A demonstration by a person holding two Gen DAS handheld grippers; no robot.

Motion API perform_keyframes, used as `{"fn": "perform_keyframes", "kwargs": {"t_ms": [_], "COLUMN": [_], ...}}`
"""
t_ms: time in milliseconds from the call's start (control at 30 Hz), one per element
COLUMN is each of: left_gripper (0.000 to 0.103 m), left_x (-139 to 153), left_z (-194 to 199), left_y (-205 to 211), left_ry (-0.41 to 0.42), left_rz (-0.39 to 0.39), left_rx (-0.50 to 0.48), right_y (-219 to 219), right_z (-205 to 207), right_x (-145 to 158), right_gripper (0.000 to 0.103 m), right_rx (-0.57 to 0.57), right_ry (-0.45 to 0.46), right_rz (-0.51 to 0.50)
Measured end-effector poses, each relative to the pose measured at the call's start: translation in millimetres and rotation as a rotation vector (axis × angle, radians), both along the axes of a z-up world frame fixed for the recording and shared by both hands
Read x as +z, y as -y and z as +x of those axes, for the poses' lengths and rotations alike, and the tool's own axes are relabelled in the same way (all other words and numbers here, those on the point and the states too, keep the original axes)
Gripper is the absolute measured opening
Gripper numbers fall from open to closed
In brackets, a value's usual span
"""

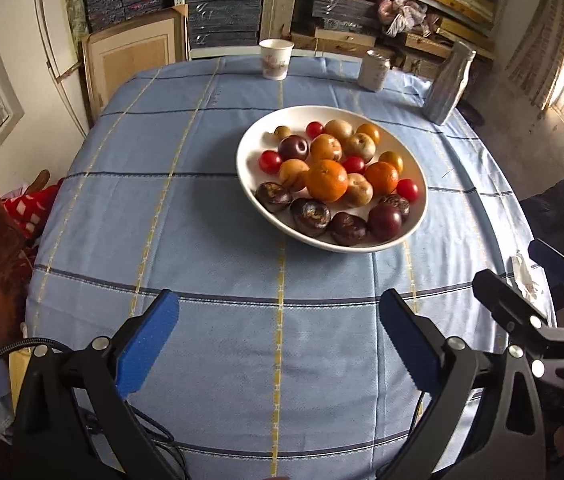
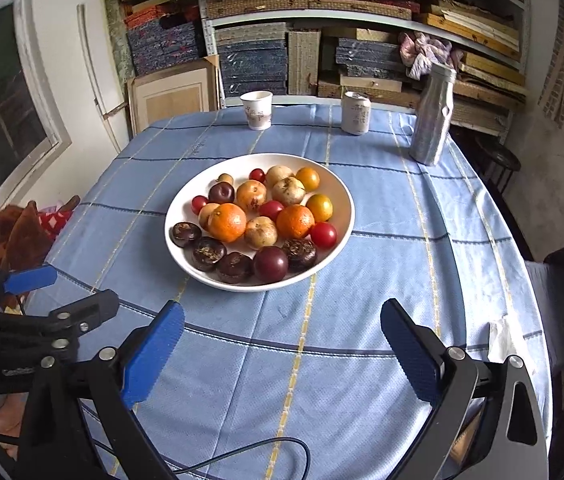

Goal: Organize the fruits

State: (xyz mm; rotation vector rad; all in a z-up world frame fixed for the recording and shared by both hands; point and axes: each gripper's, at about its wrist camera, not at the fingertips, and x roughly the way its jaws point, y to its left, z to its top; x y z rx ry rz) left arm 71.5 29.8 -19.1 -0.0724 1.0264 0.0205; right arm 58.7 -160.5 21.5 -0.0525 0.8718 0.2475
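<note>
My left gripper (image 1: 280, 338) sat wide apart, empty, at lower frame over the blue cloth (image 1: 210, 240). White bowl (image 1: 250, 184) of mixed fruits (image 1: 327, 180) sat center frame, just right. My right gripper (image 2: 282, 346) was also wide, empty; bowl up-center.

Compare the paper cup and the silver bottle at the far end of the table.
The paper cup is white, short and wide-mouthed with an open top; the silver bottle is metallic grey, much taller and narrows to a neck. The cup stands toward the far left, the bottle toward the far right, with a can between them. Both stand upright on the blue tablecloth, apart from the fruit bowl.
</note>
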Motion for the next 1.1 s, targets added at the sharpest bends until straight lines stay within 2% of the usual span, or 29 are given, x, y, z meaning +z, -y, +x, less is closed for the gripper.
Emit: {"fn": "perform_keyframes", "kwargs": {"t_ms": [667, 1100], "left_gripper": [0.098, 0.098], "left_x": [-7.1, -7.9], "left_z": [10.8, 12.5], "left_y": [7.0, 10.9], "left_ry": [-0.027, -0.011], "left_rz": [0.015, 0.028], "left_rx": [-0.013, -0.024], "right_y": [13.0, 13.0], "right_z": [6.0, 11.3], "right_x": [-9.6, -12.9], "right_gripper": [0.099, 0.099], "right_rx": [-0.038, -0.042], "right_ry": [-0.046, -0.055], "right_rz": [0.030, 0.028]}}
